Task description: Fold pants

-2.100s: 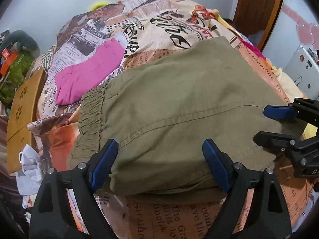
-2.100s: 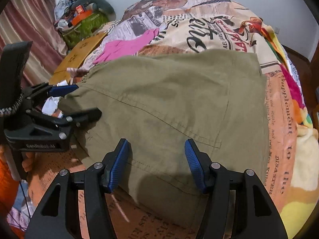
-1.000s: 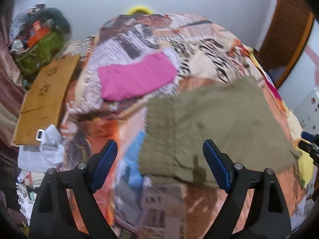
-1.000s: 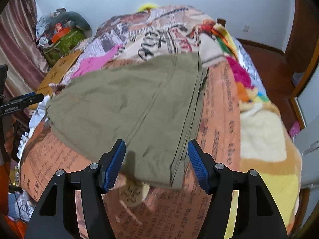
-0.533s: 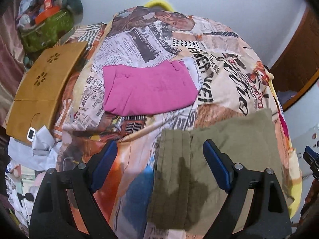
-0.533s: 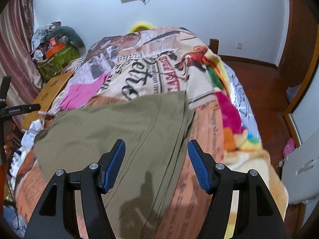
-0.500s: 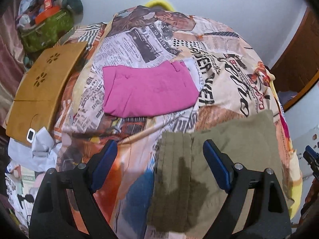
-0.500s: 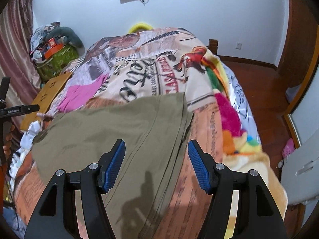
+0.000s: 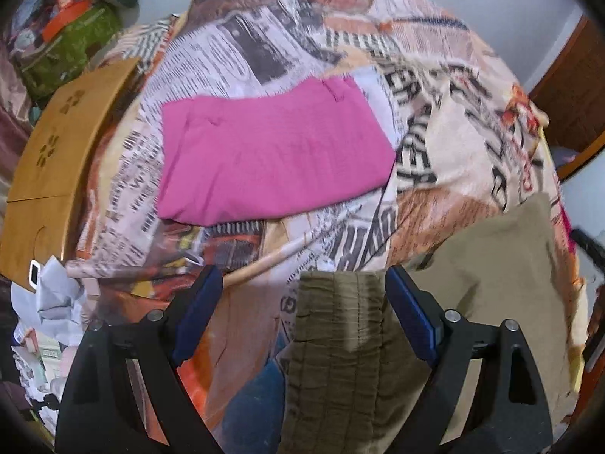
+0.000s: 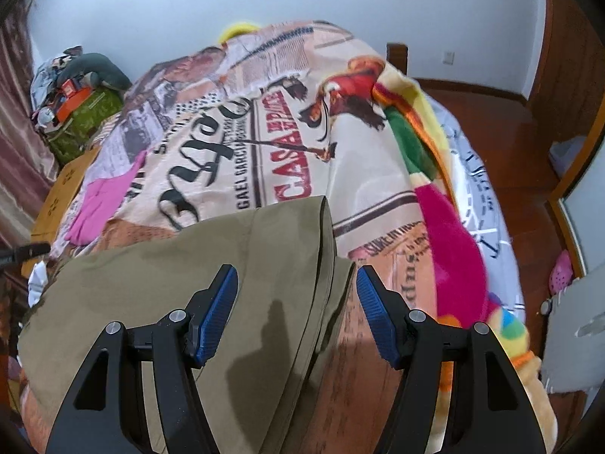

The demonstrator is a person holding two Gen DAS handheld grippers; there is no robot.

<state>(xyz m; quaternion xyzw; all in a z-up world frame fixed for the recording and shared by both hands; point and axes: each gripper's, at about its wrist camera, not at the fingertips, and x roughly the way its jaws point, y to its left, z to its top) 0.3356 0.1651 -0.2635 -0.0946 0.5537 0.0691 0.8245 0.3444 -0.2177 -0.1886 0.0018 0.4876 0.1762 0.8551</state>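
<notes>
The folded olive pants [image 9: 491, 272] lie flat on the printed bedspread [image 9: 264, 38]. In the left wrist view their gathered elastic waistband [image 9: 336, 340] sits under and between the fingers. My left gripper [image 9: 302, 310] is open and holds nothing, above the waistband end. In the right wrist view the pants [image 10: 189, 283] show their stacked folded edge between the fingers. My right gripper [image 10: 297, 302] is open and empty above that edge.
Folded pink pants [image 9: 272, 155] lie further back on the bed, also in the right wrist view [image 10: 98, 204]. A wooden lap table [image 9: 56, 151] and crumpled paper [image 9: 56, 295] are at the left. A colourful blanket [image 10: 446, 234] lies right; wooden floor [image 10: 510, 151] beyond.
Both grippers have lifted up and back from the olive pants, which stay folded on the bed. The left view has swung towards the pink pants.
</notes>
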